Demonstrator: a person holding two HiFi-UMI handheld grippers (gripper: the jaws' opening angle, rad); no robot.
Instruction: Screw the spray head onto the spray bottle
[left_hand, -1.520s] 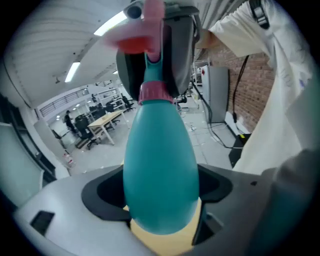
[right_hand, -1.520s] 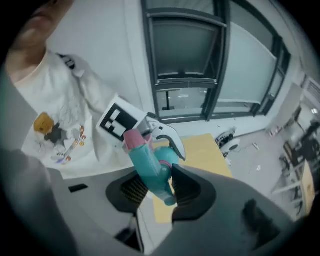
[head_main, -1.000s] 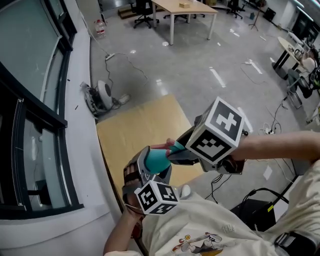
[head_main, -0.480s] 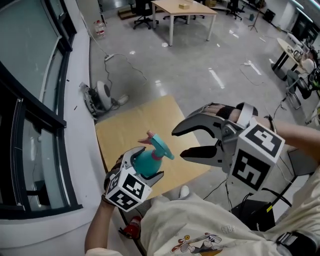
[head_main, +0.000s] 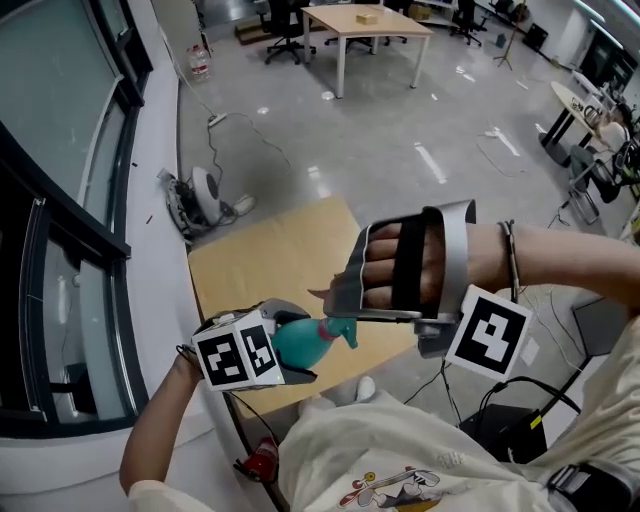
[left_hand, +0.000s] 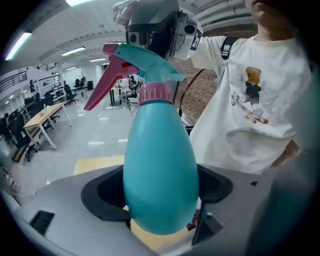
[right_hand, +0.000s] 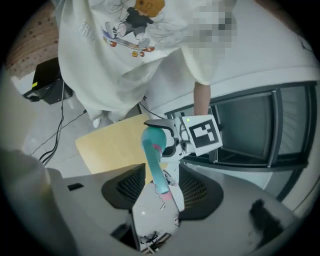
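The left gripper (left_hand: 159, 202) has its jaws closed tight on the belly of the teal spray bottle (left_hand: 160, 165), which it holds tipped sideways in the air over the near edge of the wooden table top (head_main: 270, 250). The spray head (left_hand: 145, 60) sits on the neck at the pink collar and points at the right gripper (right_hand: 162, 191). That gripper's jaws stand wide apart on either side of the head, neither pad touching it. The table's left edge runs along the window ledge (head_main: 150, 250). Off its far and right edges lies open grey floor (head_main: 400, 130), apart from a fan-like device (head_main: 205, 190) with cables near the far corner
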